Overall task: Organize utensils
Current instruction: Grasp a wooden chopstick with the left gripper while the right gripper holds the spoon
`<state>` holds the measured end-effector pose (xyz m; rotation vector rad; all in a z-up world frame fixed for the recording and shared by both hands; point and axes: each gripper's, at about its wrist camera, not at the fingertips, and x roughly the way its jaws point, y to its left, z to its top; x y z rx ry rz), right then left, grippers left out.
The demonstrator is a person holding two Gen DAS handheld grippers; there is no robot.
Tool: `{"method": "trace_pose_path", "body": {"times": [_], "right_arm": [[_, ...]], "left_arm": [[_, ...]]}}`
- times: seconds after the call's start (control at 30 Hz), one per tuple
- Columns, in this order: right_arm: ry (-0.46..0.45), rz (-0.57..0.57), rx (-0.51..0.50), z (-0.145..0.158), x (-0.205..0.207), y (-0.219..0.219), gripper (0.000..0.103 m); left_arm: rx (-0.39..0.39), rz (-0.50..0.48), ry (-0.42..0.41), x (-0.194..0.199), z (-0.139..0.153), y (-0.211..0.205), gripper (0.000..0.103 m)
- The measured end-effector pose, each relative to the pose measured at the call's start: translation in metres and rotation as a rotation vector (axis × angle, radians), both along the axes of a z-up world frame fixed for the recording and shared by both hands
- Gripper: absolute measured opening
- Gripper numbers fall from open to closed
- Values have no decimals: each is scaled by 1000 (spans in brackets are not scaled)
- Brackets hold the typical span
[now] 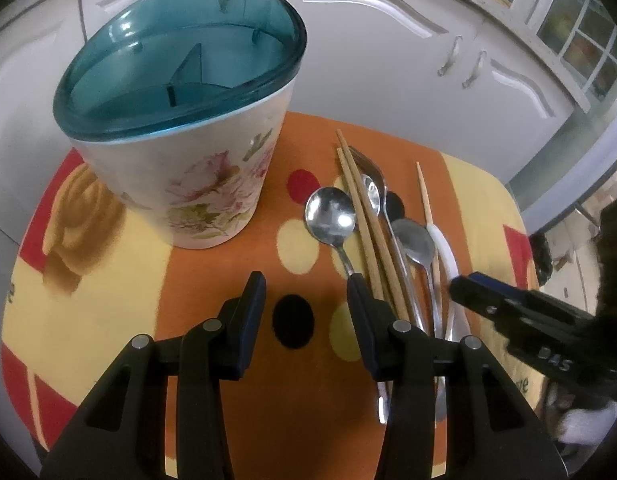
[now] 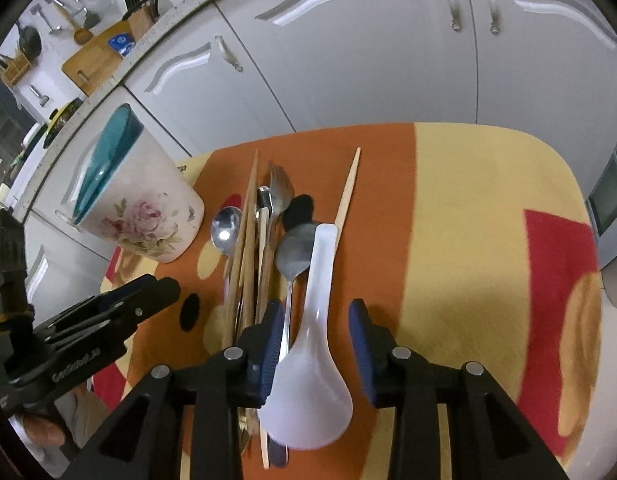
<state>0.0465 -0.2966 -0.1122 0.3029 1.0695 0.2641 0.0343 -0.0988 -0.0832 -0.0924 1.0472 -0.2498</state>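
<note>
Where the orange, yellow and red patterned cloth (image 1: pixel 228 360) covers the counter, a loose row of utensils is laid out, handles toward the cameras. Listed from the left wrist view: one steel spoon (image 1: pixel 330 216) with a round polished bowl, nearest the holder; a pair of pale wooden chopsticks (image 1: pixel 362 216), lying side by side over the neighbouring metal pieces; a smaller steel spoon (image 1: pixel 371 194) resting over a fork (image 1: pixel 364 159) whose tines point away; a dull grey spoon (image 1: pixel 413 242); a white plastic soup spoon (image 2: pixel 308 368) (translucent, deep-bowled, its bowl toward the right camera); and a single chopstick (image 2: pixel 348 188) beside it, apart from the pair.

A utensil holder (image 1: pixel 196 184) is stood upright on the cloth to the left of the row: cream body with a pink floral print, teal translucent rim, internal dividers visible.

The left gripper (image 1: pixel 306 304) is held low over bare cloth, fingers wide and holding nothing; its right finger is just beside the first spoon's handle. The right gripper (image 2: pixel 314 340) is spread wide either side of the white soup spoon, blue pads (image 2: pixel 358 344) not seen pressing it. White cabinet doors (image 2: pixel 348 60) are seen behind.
</note>
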Motion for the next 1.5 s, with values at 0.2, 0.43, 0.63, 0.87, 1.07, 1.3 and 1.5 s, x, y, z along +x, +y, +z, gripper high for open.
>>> {"method": "trace_pose_path", "body": {"times": [0.2, 0.43, 0.63, 0.87, 1.07, 1.3, 1.5], "right_arm": [[20, -23, 7, -12, 13, -4, 33], [13, -6, 37, -14, 22, -5, 33], [-3, 35, 44, -17, 32, -2, 22], [-13, 47, 53, -13, 17, -5, 14], [-5, 6, 62, -11, -8, -24, 12], [55, -4, 56, -16, -31, -28, 12], [81, 6, 62, -17, -25, -28, 27]], "left_arm": [[-30, -1, -6, 8, 2, -14, 41], [-51, -12, 40, 25, -11, -32, 40], [-65, -37, 76, 34, -19, -44, 23], [-113, -76, 106, 24, -12, -31, 5], [-134, -136, 122, 0, -5, -15, 4], [-86, -188, 152, -29, -7, 7, 5], [-38, -169, 185, -28, -18, 16, 6]]}}
